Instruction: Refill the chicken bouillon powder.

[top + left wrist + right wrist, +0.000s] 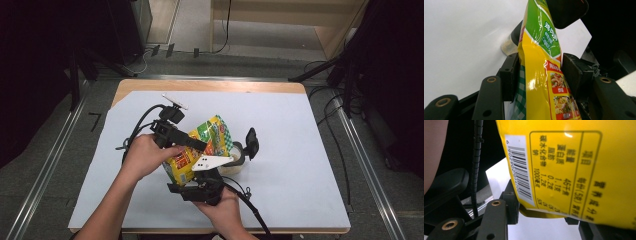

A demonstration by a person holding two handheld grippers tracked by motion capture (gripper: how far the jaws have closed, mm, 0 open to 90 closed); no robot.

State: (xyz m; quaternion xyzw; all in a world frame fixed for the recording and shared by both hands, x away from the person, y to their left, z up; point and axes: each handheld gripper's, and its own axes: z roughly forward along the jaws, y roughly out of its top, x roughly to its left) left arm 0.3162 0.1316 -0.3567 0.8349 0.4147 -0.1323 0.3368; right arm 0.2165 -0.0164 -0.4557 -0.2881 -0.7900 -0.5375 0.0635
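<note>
- Two grippers hold one yellow and green packet (200, 150) above the white sheet (300, 150) on the table (210, 86)
- Left gripper (202, 146): comes in from the left, jaws clamped on the packet's two faces; in the left gripper view the pads (510, 75) press the packet (541, 75) from both sides
- Right gripper (192, 187): comes in from the near edge, clamped on the packet's lower end; in the right gripper view the packet's barcode side (574, 175) sits between the jaws
- Packet: tilted, raised off the sheet, middle of the table
- Small jar (235, 161): on the sheet, just beside the packet's right side, with a black lid (251, 143) tilted above it
</note>
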